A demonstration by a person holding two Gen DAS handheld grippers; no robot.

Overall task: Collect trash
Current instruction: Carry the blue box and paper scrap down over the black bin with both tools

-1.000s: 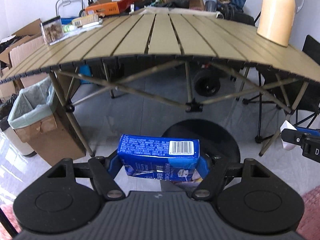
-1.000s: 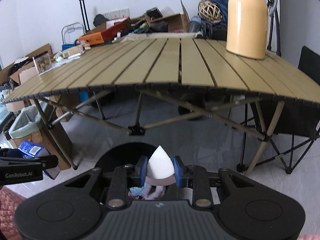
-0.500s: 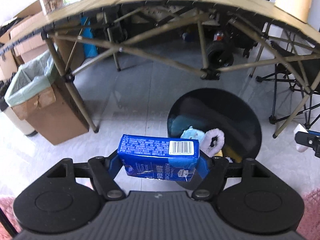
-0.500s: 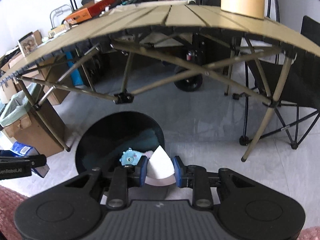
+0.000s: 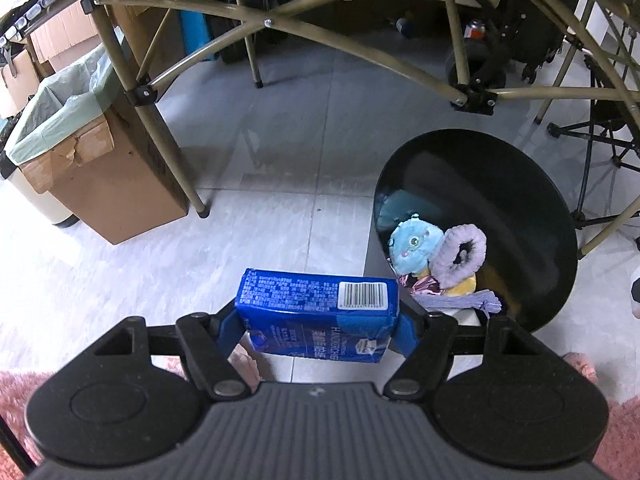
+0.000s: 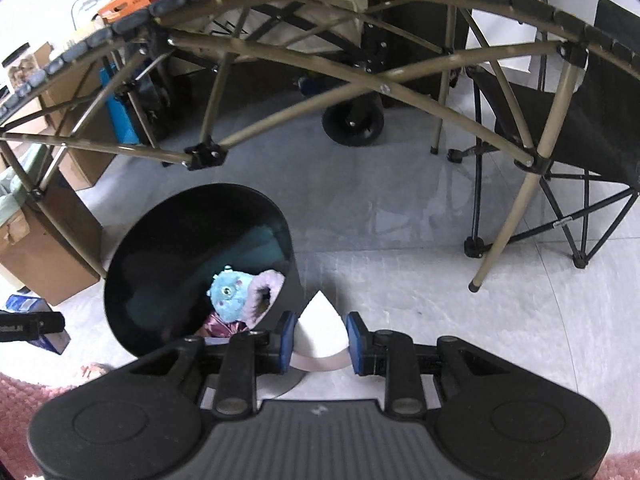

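Above the tiled floor, just in front of the folding counter point(image 5: 280, 20), both tools hang tilted downward with trash in them; the left tool point(image 5: 318, 322) is clenched on a blue tissue packet point(image 5: 318, 300), gripped by its two short ends so that the long barcode face lies across the jaws and cannot swing; the right tool point(image 6: 318, 340) is clenched on a small white paper piece point(image 6: 322, 320), held by its lower edges so the pointed tip stands up between the blue pads. The black bin point(image 5: 500, 184) stands on the floor between the two tools, to the right of the packet and to the left of the paper piece point(image 6: 160, 248), and its open mouth faces up, I think so that things can simply be dropped in; a blue plush toy point(image 5: 412, 248), a purple fuzzy ring point(image 5: 464, 252) and some foil wrappers already lie inside. Neither piece of trash is over the opening yet; the packet is near the left side of the rim, the paper just beside its right wall; so each tool probably needs to come inward before it lets go. A cardboard box point(image 5: 96, 176) lined with a green bag stands at the far left, apart from this work.
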